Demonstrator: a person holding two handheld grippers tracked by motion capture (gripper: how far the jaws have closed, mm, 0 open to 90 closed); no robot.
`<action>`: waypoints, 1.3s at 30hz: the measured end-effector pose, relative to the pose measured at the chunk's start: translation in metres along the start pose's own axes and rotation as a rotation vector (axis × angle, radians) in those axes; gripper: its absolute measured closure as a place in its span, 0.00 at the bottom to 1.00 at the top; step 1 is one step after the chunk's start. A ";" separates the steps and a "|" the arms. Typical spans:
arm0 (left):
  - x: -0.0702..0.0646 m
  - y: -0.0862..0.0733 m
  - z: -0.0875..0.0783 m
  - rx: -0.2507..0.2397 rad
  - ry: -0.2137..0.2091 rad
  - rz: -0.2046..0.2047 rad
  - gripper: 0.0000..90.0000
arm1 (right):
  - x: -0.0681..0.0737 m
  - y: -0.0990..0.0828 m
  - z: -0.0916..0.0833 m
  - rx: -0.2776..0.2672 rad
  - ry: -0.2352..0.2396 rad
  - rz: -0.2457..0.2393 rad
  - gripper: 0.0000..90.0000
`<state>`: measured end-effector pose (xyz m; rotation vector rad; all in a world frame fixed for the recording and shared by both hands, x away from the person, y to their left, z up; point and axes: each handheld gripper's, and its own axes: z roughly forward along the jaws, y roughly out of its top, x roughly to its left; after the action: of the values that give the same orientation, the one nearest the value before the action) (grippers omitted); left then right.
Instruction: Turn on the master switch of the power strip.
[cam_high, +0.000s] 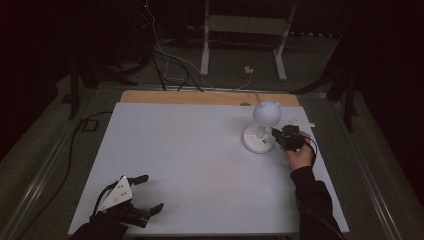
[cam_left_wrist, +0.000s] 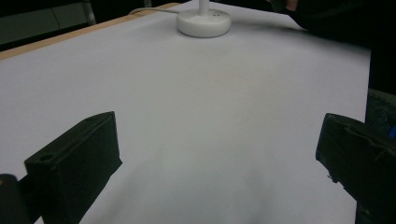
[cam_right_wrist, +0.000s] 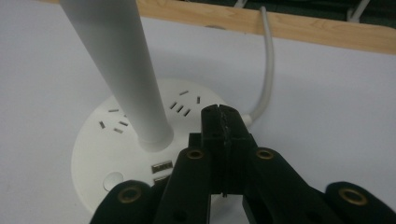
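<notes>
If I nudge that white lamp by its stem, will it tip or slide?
Likely slides more than tips: the lamp stands on a wide round base flat on the table. Pushed high near the globe head, it might rock. Its cord runs off the far edge and could tug back.

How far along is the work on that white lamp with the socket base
Done: the right gripper has reached the lamp's base, jaws shut with nothing between them. In hand: its tips are over the base's top beside the stem. Left: any press or switch. The left gripper sits open, far off.
</notes>
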<state>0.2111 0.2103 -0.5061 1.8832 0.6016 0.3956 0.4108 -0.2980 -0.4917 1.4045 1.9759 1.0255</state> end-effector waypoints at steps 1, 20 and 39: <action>0.000 0.000 0.000 0.000 0.000 0.000 0.00 | 0.000 -0.001 0.001 0.003 0.000 0.000 1.00; 0.000 0.000 0.000 -0.001 -0.002 0.000 0.00 | 0.004 -0.007 0.010 0.022 -0.023 -0.019 1.00; 0.000 0.000 0.000 0.001 -0.003 0.001 0.00 | 0.006 -0.010 0.014 0.014 -0.046 -0.052 1.00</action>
<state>0.2108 0.2100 -0.5063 1.8851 0.5989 0.3925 0.4133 -0.2903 -0.5078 1.3653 1.9793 0.9492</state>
